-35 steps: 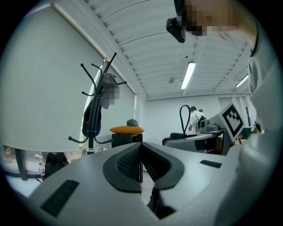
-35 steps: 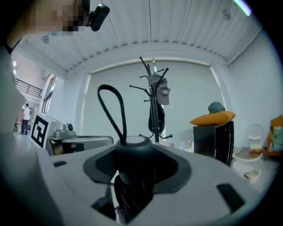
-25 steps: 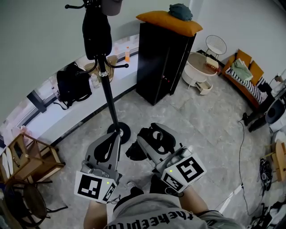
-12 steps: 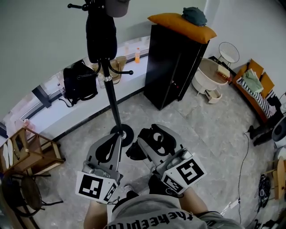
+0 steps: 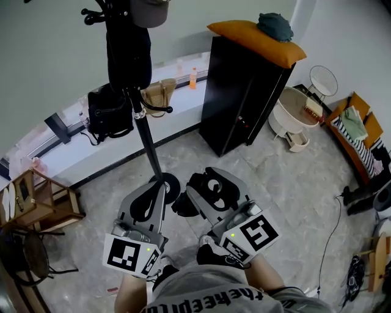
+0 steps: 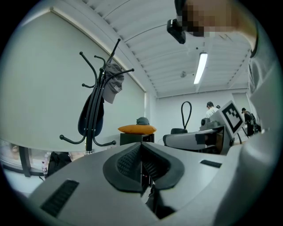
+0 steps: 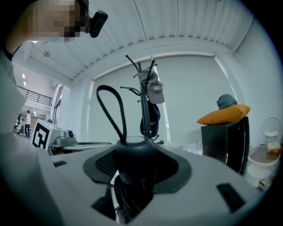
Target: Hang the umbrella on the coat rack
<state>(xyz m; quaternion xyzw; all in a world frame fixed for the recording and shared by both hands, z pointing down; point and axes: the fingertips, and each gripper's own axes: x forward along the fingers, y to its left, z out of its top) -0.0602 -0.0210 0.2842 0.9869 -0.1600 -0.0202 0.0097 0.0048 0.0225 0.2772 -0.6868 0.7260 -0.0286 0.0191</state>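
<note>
Right gripper (image 7: 136, 174): we see the jaws clamped on the handle end of a folded black umbrella (image 7: 132, 152).
Left gripper (image 6: 141, 167): jaws pressed together, nothing between them.
Umbrella position: low before the person, near the coat rack (image 5: 146, 147) base.
Coat rack: upright, grey cap (image 5: 146, 9) on top.
Right of it: black cabinet (image 5: 244, 98), orange cushion (image 5: 256, 40) on top.

coat rack (image 5: 148, 147) top cropped, umbrella (image 7: 132, 156) largely hidden inside right gripper (image 5: 211, 186)

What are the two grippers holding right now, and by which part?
The right gripper holds the umbrella by its black handle, with the wrist loop sticking up above the jaws. The left gripper is shut on nothing.
</note>
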